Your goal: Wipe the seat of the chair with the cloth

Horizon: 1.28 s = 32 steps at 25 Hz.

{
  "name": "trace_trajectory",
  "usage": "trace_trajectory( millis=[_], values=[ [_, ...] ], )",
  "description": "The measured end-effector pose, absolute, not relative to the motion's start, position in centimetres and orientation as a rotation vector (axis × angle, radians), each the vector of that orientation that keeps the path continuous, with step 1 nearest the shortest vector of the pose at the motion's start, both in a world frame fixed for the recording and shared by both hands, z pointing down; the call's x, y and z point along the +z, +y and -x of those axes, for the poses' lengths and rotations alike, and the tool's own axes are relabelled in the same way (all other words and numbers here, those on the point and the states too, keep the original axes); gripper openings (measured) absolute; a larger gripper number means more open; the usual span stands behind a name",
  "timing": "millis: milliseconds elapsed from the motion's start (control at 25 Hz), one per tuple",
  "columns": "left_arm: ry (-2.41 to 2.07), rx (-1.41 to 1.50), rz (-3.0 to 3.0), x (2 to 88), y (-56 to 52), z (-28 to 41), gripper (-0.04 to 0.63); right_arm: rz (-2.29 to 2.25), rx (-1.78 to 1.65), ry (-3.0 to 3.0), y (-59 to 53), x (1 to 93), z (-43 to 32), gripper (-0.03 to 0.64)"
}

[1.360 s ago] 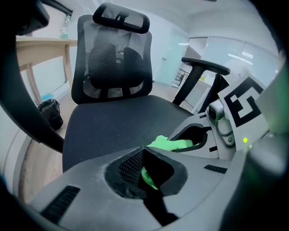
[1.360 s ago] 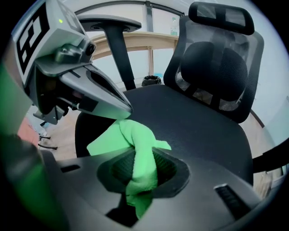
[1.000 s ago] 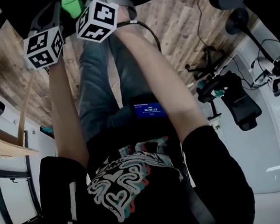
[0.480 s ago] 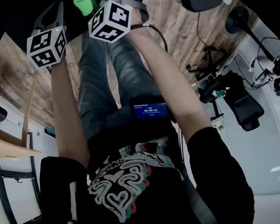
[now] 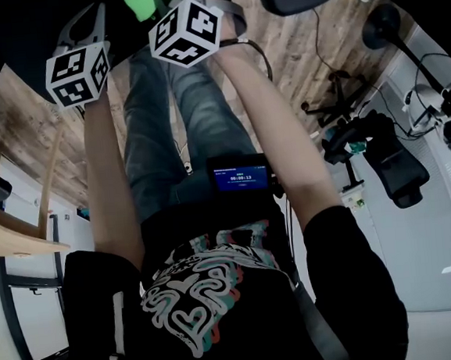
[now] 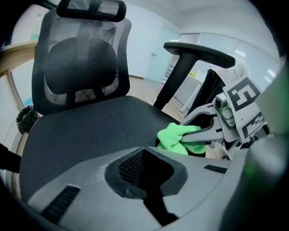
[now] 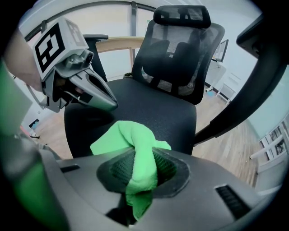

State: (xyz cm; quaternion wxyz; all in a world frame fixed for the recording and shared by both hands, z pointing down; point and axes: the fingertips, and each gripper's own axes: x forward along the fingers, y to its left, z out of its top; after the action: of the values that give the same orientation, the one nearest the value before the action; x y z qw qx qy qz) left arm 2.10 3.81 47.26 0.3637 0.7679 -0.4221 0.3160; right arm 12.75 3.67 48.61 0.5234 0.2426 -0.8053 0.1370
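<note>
The crumpled bright green microfibre cloth (image 7: 135,149) is pinched in the jaws of the right gripper (image 7: 141,178), at the near edge of the black fabric office-chair seat (image 7: 158,110). To its left, the left gripper (image 6: 145,169) hovers over the seat with its jaws together, holding nothing.
</note>
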Motion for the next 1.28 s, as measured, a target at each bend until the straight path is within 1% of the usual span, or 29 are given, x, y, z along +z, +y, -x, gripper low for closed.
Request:
trace_trajectory(
  millis=[400,680,1040,1280],
  values=[
    [-1.079,0.794,-1.986,47.0,3.2,-2.8,0.002,-0.601,0.323,-1.915,3.1,48.3,-14.0,0.083],
    [-1.104,0.795,-1.952,47.6,4.2,-1.4,0.002,-0.612,0.302,-1.906,3.4,48.5,-14.0,0.083],
    [-1.120,0.767,-1.936,47.5,4.9,-1.1,0.002,-0.662,0.298,-1.883,3.1,48.6,-14.6,0.083],
    [-1.125,0.773,-1.929,47.6,5.3,-0.5,0.001,-0.628,0.297,-1.884,3.4,49.3,-13.1,0.083]
  ],
)
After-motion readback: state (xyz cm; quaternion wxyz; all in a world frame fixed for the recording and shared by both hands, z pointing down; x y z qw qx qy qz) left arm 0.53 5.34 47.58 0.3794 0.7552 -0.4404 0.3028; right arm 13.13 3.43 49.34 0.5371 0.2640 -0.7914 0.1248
